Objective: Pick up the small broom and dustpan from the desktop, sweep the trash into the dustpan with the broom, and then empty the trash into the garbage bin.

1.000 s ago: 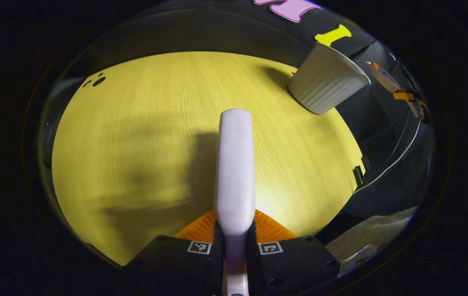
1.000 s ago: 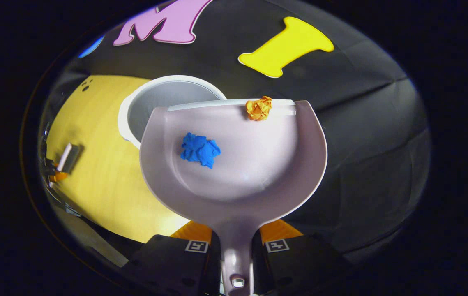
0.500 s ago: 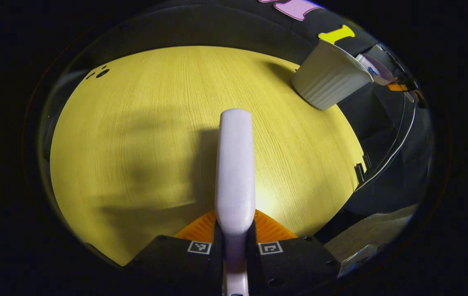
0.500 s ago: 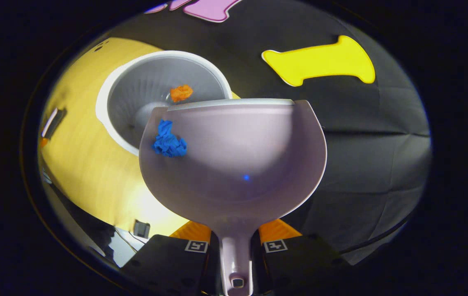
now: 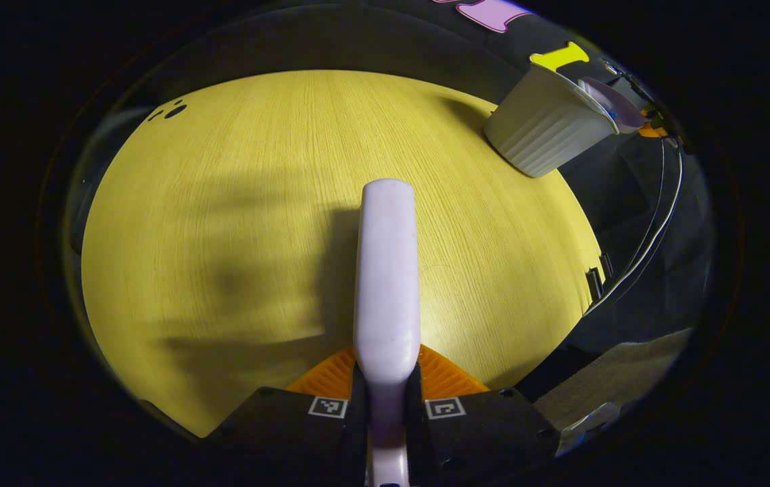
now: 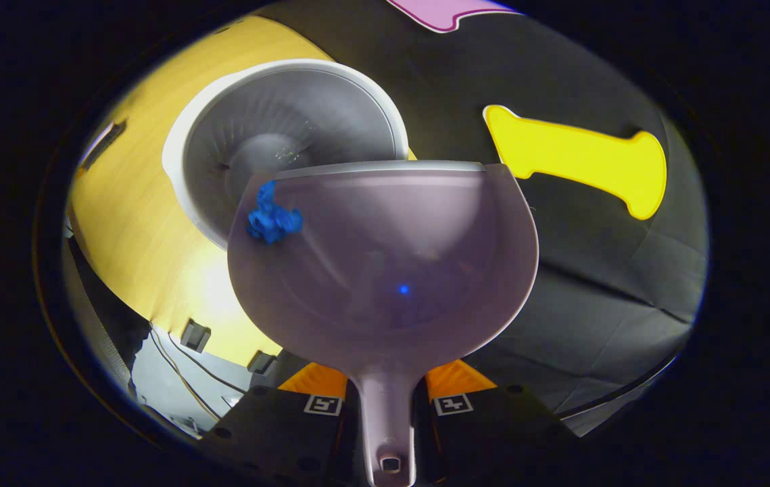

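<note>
With the right gripper [image 6: 385, 399] clamping its jaws on the pale lilac plastic dustpan [image 6: 385, 270] tipped over the white ribbed garbage bin [image 6: 283, 135], tilt further so the crumpled blue paper scrap [image 6: 272, 218] at its lip drops inside, while the left gripper [image 5: 385, 406] grips the lilac broom handle [image 5: 387, 270] above the yellow wood-grain counter [image 5: 222, 216].

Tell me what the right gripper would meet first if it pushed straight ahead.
Probably the garbage bin: the dustpan held in the right gripper leads, its front lip over the bin's rim. Depth is unclear.
</note>
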Tool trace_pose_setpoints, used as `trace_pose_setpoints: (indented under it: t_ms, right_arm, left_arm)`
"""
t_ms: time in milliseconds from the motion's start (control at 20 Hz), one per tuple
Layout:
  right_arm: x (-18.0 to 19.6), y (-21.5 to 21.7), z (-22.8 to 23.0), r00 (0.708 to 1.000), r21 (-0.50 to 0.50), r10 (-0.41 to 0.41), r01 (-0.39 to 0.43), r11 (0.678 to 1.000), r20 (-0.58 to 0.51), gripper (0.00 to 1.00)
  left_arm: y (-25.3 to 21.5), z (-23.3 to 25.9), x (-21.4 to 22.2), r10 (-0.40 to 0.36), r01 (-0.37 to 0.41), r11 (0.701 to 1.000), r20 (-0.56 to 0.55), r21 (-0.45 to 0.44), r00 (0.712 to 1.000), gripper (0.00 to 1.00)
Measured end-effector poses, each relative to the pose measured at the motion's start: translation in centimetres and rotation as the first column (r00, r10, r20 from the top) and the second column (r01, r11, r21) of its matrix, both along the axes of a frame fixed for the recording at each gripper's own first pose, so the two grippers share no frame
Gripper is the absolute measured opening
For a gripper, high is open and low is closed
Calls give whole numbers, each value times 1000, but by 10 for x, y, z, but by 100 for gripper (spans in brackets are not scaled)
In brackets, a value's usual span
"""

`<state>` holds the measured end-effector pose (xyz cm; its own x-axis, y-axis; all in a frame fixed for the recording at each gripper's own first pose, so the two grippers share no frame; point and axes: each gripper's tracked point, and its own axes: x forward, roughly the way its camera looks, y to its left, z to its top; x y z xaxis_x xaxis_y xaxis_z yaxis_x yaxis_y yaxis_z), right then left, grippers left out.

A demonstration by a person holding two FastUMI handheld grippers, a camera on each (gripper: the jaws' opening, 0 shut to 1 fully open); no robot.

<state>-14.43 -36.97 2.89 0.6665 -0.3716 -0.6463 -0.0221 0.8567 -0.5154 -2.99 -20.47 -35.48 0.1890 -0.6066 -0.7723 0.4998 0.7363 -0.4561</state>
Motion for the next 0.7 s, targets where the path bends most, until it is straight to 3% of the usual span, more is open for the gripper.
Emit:
trace_pose_setpoints:
  t_ms: [400,650,700]
  right_arm:
    - [10,4,6,1000,-31,22,-22,999,5,34]
    - [5,5,9,998,28,9,-11,1000,65,38]
    - [4,5,10,996,44,7,-10,999,85,34]
  left_arm:
    - [7,-3,0,24,-24,1000,3,10,1000,28]
    - [7,-1,4,19,-19,1000,16,21,1000,28]
    - [6,1,5,17,-18,1000,19,23,1000,28]
